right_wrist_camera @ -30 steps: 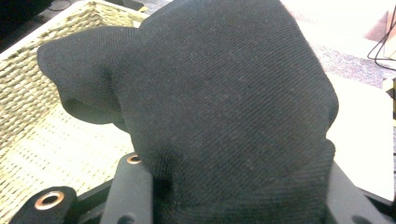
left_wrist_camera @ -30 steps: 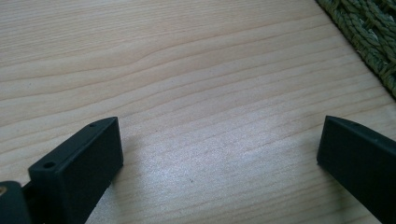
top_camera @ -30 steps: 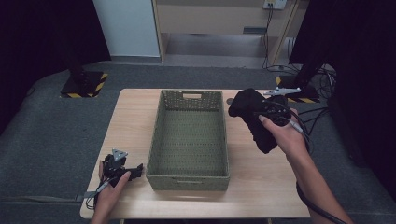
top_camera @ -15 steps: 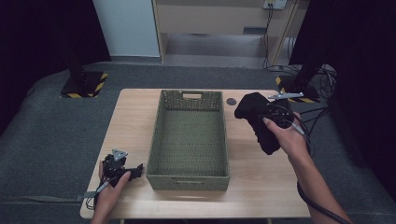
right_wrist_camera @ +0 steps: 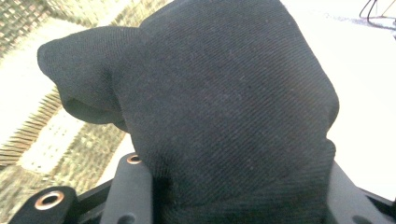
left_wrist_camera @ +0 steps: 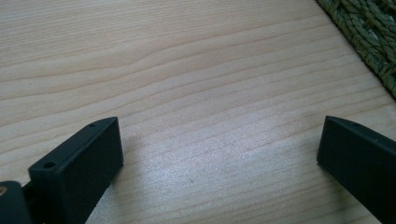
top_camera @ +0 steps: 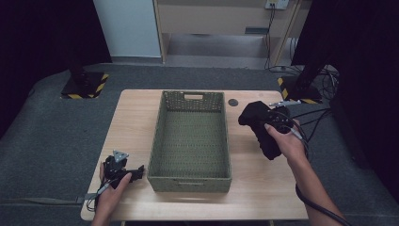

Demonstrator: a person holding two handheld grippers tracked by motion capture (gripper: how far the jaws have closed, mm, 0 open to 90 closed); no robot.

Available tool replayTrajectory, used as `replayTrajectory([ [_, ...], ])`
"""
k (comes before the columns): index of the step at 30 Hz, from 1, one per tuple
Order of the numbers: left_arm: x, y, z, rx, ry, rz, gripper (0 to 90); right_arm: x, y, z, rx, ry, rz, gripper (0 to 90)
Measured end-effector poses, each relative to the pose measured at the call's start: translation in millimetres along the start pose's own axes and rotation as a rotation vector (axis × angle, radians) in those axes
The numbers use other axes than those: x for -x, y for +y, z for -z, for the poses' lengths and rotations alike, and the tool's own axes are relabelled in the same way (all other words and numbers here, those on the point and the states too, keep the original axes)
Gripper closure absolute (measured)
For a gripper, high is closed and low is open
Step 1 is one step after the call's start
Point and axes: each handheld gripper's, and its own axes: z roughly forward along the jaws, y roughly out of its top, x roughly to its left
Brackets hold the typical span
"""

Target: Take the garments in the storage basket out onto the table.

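The right gripper [top_camera: 269, 123], jaws clamped on the black cloth bundle [top_camera: 261, 132], is just right of the green woven basket [top_camera: 190, 176]; the left gripper [top_camera: 123, 170] jaws stand apart.

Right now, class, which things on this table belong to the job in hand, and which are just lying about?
In the job:
- black cloth, bunched between the jaws of the right gripper
- green woven basket, empty, beside the cloth

Lying about:
- small dark round disc on the table past the basket
- left gripper, jaws apart with nothing between them, resting by the basket's near corner
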Motion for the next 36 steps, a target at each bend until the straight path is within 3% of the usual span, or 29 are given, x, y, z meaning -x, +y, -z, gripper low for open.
replayTrajectory([
  [9,0.0,0.0,0.0,0.0,0.0,0.0,0.0,2.7,-14.6,-17.7,-0.019,-0.005,-0.018,56.3],
  [24,0.0,0.0,0.0,0.0,0.0,0.0,0.0,5.4,-19.7,-25.9,-0.024,-0.013,-0.024,56.2],
  [36,0.0,0.0,0.0,0.0,0.0,0.0,0.0,11.0,-30.6,-44.3,-0.054,-0.028,-0.045,56.0],
])
